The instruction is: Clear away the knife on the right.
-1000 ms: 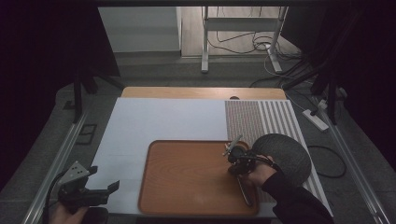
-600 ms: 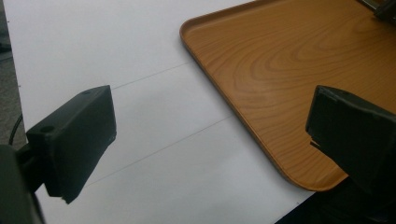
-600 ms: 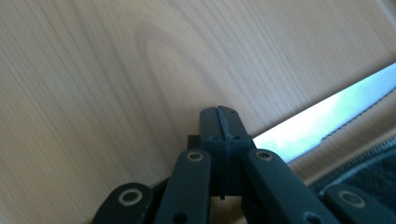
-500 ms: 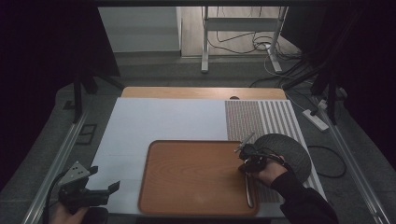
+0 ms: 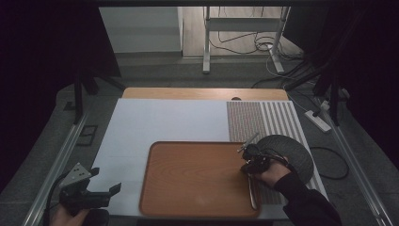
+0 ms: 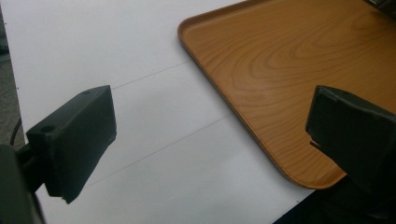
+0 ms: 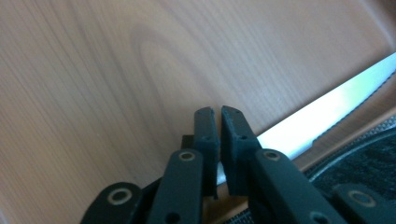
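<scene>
The right gripper (image 7: 219,135) has its jaws nearly closed, with only a narrow slit between them. A knife (image 7: 327,112) lies just behind the jaw tips, but whether the jaws clamp it or merely rest over it cannot be told. In the high view the right gripper (image 5: 251,160) sits at the right edge of the wooden tray (image 5: 188,207), and the knife (image 5: 253,190) lies along that edge inside the rim. The left gripper (image 6: 210,135) is fully open and holds nothing; it hovers over the white worktop (image 6: 140,116) beside the tray's near left corner (image 6: 219,84).

Probable hazards: a thin flat blade offers little purchase, so it may slip or pivot if lifted. Its position against the rim could make it catch there.

The knife blade is bright, narrow and straight, with a finely serrated edge. A dark round mat (image 5: 294,150) lies just right of the tray.
</scene>
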`<state>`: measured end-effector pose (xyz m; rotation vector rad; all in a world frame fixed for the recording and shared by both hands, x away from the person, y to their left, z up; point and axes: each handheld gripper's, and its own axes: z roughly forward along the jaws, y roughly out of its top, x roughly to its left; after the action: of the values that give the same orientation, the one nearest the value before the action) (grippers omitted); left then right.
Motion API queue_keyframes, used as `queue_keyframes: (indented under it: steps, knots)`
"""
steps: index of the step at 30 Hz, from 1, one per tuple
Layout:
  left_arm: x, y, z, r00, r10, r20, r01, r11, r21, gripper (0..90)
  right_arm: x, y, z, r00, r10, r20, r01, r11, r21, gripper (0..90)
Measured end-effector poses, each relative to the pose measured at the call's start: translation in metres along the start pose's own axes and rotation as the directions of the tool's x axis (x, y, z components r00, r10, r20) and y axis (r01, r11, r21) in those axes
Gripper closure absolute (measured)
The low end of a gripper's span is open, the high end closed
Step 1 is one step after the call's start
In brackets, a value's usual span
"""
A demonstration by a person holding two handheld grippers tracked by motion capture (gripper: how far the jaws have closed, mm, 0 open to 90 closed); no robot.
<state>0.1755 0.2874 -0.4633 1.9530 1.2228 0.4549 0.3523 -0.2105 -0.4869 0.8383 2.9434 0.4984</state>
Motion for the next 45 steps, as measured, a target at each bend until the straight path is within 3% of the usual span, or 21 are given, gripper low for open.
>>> queue_keyframes:
  steps: [4, 7, 22, 29, 37, 45]
  knots:
    - [0.0, 0.0, 0.0, 0.9999, 0.005, 0.01, -0.005, 1.0, -0.002, 2.8, 0.0, 0.001, -0.002, 0.9998, 0.018, 0.002, -0.018, 0.999, -0.032, 74.0]
    - [0.0, 0.0, 0.0, 0.9999, 0.01, 0.012, -0.01, 1.0, 0.0, 2.8, 0.001, 0.003, -0.004, 0.9981, 0.06, -0.017, -0.061, 0.996, -0.061, 67.3]
    - [0.0, 0.0, 0.0, 0.9998, 0.009, 0.015, -0.009, 1.0, -0.001, 2.8, 0.003, 0.005, -0.011, 0.993, 0.116, 0.022, -0.112, 0.985, -0.134, 32.2]
    - [0.0, 0.0, 0.0, 0.9998, 0.007, 0.016, -0.007, 1.0, -0.001, 2.8, 0.003, 0.002, -0.013, 0.9908, 0.121, 0.061, -0.112, 0.986, -0.123, 24.5]
    - [0.001, 0.0, 0.0, 0.9999, 0.003, 0.017, -0.003, 1.0, -0.002, 2.8, 0.005, -0.003, -0.023, 0.9878, 0.131, 0.084, -0.114, 0.978, -0.175, 10.4]
    - [0.001, 0.0, 0.0, 0.9998, 0.003, 0.017, -0.003, 1.0, -0.002, 2.8, 0.006, -0.01, -0.033, 0.9878, 0.136, 0.075, -0.119, 0.972, -0.204, 4.1]
